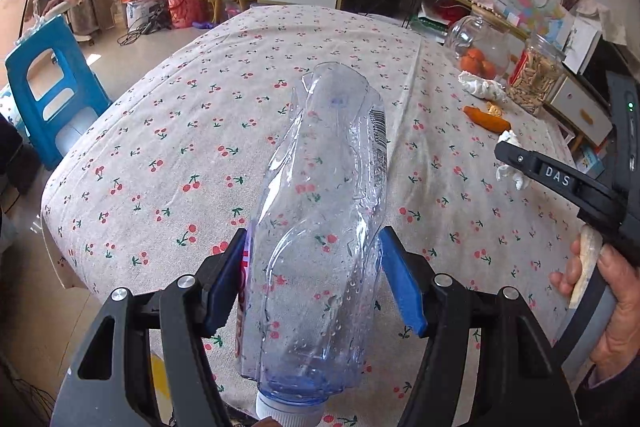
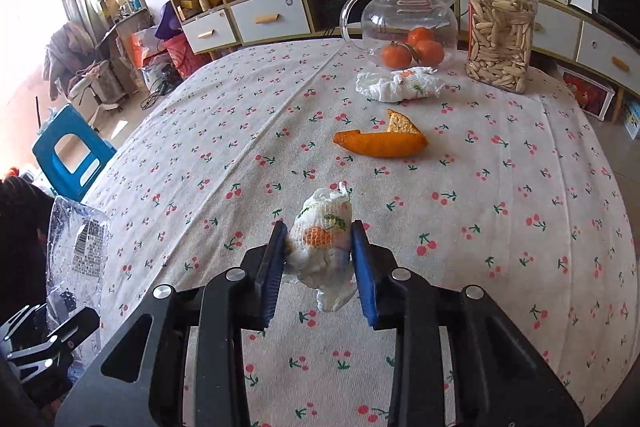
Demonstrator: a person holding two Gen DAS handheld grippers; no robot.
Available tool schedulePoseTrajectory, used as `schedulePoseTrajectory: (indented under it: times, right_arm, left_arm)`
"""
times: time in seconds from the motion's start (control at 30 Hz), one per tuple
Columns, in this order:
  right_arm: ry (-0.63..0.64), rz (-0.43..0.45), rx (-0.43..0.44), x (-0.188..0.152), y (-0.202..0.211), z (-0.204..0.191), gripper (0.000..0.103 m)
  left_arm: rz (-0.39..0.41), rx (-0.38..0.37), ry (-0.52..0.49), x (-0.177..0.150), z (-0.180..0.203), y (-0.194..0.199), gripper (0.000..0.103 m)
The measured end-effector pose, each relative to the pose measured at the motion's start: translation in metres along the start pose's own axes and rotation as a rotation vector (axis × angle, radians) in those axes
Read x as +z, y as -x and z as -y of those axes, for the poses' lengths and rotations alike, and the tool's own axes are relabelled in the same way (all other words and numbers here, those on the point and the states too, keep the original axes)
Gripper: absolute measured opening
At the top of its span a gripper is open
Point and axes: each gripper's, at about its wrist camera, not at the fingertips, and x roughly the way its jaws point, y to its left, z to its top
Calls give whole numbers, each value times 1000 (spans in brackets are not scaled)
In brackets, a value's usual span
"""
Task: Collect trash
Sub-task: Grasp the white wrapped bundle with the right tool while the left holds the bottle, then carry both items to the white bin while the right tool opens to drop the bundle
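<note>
My left gripper (image 1: 313, 235) is shut on a crushed clear plastic bottle (image 1: 320, 227), cap end toward the camera, held above the cherry-print tablecloth (image 1: 180, 147). In the right wrist view my right gripper (image 2: 319, 227) is shut on a crumpled printed tissue wad (image 2: 320, 243) just above the cloth, with both blue pads pressing its sides. The bottle (image 2: 80, 243) shows at that view's left edge. Farther back on the table lie a long orange peel (image 2: 380, 143), a smaller peel piece (image 2: 400, 123) and another crumpled tissue (image 2: 400, 85).
A glass teapot (image 2: 404, 27) holding tangerines and a clear jar of biscuit sticks (image 2: 500, 39) stand at the table's far side. A blue plastic stool (image 2: 68, 151) stands off the table's left. Low cabinets with drawers (image 2: 272, 15) line the wall behind.
</note>
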Motion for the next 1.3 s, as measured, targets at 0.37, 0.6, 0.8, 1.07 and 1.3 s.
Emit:
schedulePoseTrajectory:
  times: [0.37, 0.6, 0.8, 1.07, 1.3]
  right_arm:
    - [-30, 116, -49, -35, 80, 26, 31]
    - [-72, 176, -91, -58, 115, 48, 31]
    - [-95, 229, -163, -67, 140, 71, 31]
    - [-144, 267, -226, -78, 166, 108, 31]
    - [-193, 276, -273, -88, 177, 137, 31]
  left_arm:
    - [74, -9, -18, -8, 24, 27, 64]
    - [104, -41, -67, -10, 54, 45, 63]
    - [110, -82, -129, -15, 85, 54, 63]
    - [108, -146, -202, -20, 130, 59, 63]
    - [95, -195, -263, -22, 167, 57, 63]
